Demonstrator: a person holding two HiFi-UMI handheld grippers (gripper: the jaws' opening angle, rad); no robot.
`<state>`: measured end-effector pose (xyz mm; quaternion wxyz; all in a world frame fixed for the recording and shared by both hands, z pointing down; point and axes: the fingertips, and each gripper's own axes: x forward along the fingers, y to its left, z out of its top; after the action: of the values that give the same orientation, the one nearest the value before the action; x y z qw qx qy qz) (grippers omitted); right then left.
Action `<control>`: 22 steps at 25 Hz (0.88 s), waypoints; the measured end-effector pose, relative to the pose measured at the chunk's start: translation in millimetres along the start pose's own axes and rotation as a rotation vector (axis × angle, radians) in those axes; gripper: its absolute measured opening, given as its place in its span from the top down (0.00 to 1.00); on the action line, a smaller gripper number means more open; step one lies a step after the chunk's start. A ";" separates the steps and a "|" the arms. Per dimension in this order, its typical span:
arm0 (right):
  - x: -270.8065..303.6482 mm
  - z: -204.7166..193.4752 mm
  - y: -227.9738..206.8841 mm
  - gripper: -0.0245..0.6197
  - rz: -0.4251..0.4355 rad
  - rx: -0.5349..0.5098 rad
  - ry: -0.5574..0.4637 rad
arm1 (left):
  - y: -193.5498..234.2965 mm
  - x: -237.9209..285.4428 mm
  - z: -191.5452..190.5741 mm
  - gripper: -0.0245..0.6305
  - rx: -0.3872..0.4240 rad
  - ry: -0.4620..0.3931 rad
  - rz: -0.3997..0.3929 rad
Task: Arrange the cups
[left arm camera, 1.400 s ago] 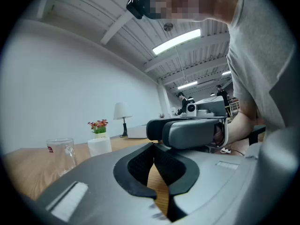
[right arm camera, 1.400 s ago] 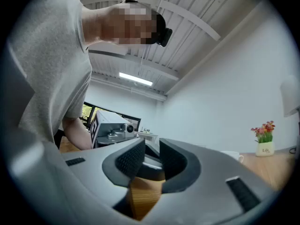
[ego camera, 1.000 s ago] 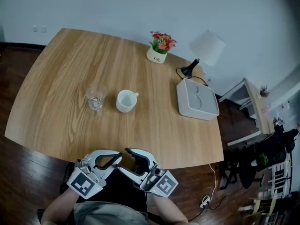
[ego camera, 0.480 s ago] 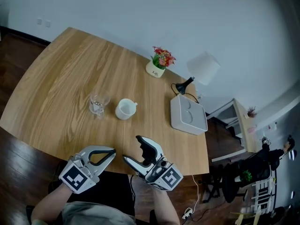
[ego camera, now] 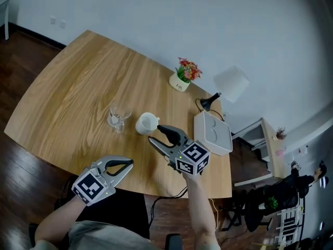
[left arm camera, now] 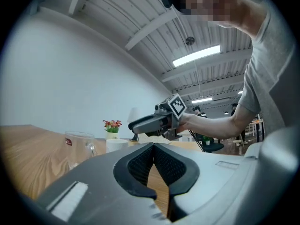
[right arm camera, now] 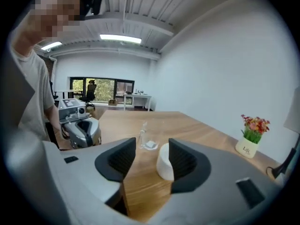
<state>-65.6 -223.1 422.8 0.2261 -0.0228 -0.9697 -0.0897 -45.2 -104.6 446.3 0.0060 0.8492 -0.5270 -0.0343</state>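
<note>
A clear glass cup (ego camera: 118, 117) and a white mug (ego camera: 147, 123) stand side by side on the wooden table (ego camera: 78, 87). My right gripper (ego camera: 154, 133) hovers over the table just short of the mug, pointing at it. It is open; its jaws have just been closing with nothing between them. In the right gripper view the mug (right arm camera: 164, 163) shows partly behind the right finger, and the glass (right arm camera: 149, 137) lies beyond the gripper (right arm camera: 151, 156). My left gripper (ego camera: 126, 164) hangs off the table's near edge, shut and empty. Ahead of this gripper (left arm camera: 153, 146) stand the glass (left arm camera: 79, 146) and mug (left arm camera: 117, 145).
A small flower pot (ego camera: 179, 79) stands at the table's far edge. A black-based lamp (ego camera: 229, 85) and a flat white box (ego camera: 212, 133) occupy the right end. Dark floor surrounds the table; a light side table (ego camera: 268, 139) stands to the right.
My right gripper has swung forward from the near edge out over the table, up to the white mug. Its jaws stand wider apart than a second ago. The left gripper shifted slightly.
</note>
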 end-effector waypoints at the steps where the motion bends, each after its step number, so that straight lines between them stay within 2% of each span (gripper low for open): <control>1: 2.2 2.1 -13.2 0.63 -0.010 0.006 0.030 | 2.1 -0.6 -3.2 0.96 -0.006 0.014 0.008; 2: 5.8 3.3 -25.6 0.66 -0.014 0.010 0.063 | 3.5 -0.8 -4.9 0.96 -0.007 0.024 0.015; 5: 25.3 -5.9 -50.9 0.66 0.005 0.011 0.206 | 2.4 0.4 -9.0 0.96 0.006 0.044 0.014; 9: 51.0 -25.4 -71.5 0.66 0.045 -0.063 0.413 | -3.8 3.6 -13.6 0.96 0.040 0.068 0.003; 13: 70.6 -40.2 -82.1 0.66 0.137 -0.093 0.563 | -4.1 4.2 -12.6 0.96 0.041 0.060 0.002; 18: 87.0 -68.9 -76.8 0.66 0.278 -0.182 0.784 | -5.8 6.0 -17.5 0.96 0.054 0.074 -0.002; 19: 90.0 -73.7 -74.2 0.68 0.302 -0.195 0.819 | -6.5 6.0 -18.6 0.96 0.057 0.077 -0.002; 20: 92.4 -78.6 -72.6 0.75 0.319 -0.212 0.854 | -7.3 6.0 -19.6 0.96 0.061 0.079 -0.002; 21: 93.9 -83.1 -73.0 0.75 0.325 -0.236 0.888 | -7.8 5.9 -20.0 0.96 0.063 0.081 -0.002; 22: 94.3 -86.4 -75.2 0.85 0.324 -0.263 0.919 | -7.9 5.7 -19.5 0.96 0.064 0.080 -0.001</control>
<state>-119.0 -312.6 528.4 0.6357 -0.1596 -0.7346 -0.1756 -34.3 -106.7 465.1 -0.0001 0.8498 -0.5269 0.0162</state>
